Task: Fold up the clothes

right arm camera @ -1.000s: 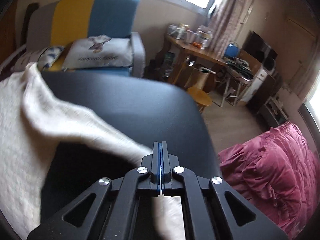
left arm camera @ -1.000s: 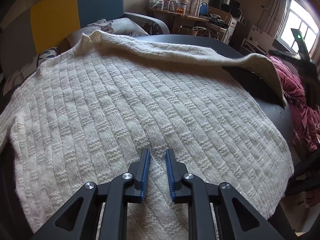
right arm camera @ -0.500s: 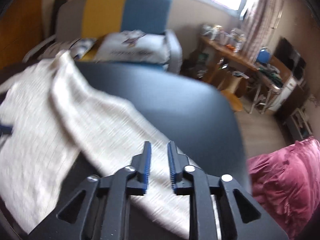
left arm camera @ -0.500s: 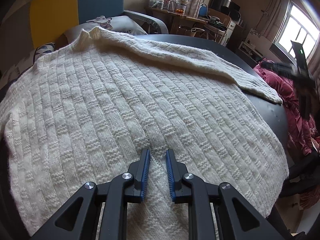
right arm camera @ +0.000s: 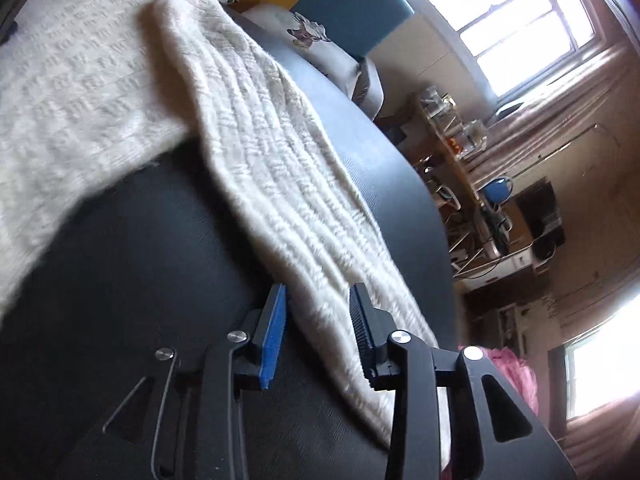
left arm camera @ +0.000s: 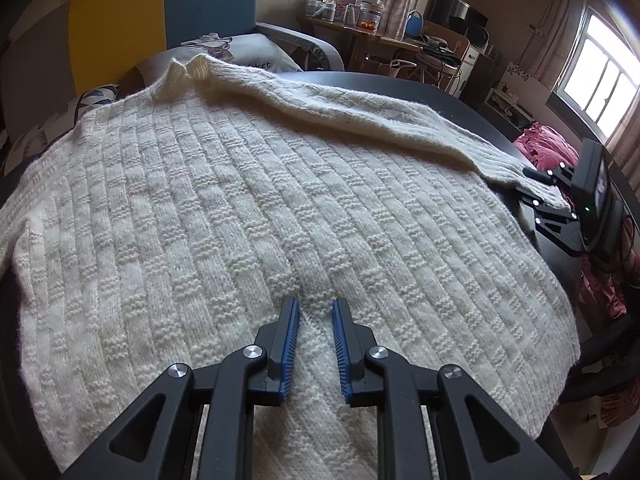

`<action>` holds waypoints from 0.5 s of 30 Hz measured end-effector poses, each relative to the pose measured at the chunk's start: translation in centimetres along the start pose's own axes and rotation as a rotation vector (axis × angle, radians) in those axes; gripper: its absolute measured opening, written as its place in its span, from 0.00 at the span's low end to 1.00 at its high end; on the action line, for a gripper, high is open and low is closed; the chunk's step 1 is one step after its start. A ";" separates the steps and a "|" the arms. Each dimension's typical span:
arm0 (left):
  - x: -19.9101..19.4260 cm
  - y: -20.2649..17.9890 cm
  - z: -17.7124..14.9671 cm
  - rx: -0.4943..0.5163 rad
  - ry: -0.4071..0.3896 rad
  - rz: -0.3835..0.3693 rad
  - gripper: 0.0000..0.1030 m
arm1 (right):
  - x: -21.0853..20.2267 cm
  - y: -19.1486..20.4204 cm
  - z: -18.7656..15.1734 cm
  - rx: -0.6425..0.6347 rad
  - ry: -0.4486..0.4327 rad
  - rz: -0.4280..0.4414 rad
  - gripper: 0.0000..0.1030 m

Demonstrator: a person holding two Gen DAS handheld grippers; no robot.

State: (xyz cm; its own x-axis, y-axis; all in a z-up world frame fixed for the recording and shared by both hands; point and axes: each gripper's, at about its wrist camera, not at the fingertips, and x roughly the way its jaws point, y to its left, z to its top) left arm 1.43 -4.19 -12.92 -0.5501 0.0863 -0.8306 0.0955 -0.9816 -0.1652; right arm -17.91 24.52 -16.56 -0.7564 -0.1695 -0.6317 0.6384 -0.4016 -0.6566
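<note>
So the left hand-held gripper [left arm camera: 313, 306] sits low over the sweater [left arm camera: 248, 216], fingers a little apart with a ridge of knit between them, not squeezing it. The sweater's spread flat across the dark worktop [right arm camera: 132, 248]. Over at the edge, the right hand-held gripper [right arm camera: 318, 294] has just been opening, and the sleeve [right arm camera: 280, 184] runs loose between its spread fingers. Striped sofa [left arm camera: 116, 28] behind.

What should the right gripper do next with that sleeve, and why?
Probably close on the sleeve. The right gripper has just been opening, and its jaws now straddle the sleeve's cuff end without pressing it. The sleeve lies stretched out over the table, not yet folded onto the sweater, where the left gripper rests.
</note>
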 end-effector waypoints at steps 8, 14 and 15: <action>0.0 -0.3 -0.1 -0.009 -0.006 -0.003 0.17 | 1.8 -2.8 2.2 0.074 0.058 0.077 0.10; -0.2 0.0 -0.1 -0.017 -0.007 -0.015 0.17 | 0.6 -7.7 3.2 0.275 0.028 0.131 0.10; -0.2 0.2 -0.2 -0.019 -0.007 -0.018 0.17 | 0.4 -8.4 3.7 0.285 0.019 0.125 0.10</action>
State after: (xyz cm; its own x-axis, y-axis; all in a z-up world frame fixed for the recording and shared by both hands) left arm 1.71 -4.33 -12.83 -0.5574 0.1025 -0.8239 0.1014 -0.9765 -0.1901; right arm -24.10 24.48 -9.83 -0.6704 -0.2177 -0.7093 0.6584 -0.6153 -0.4335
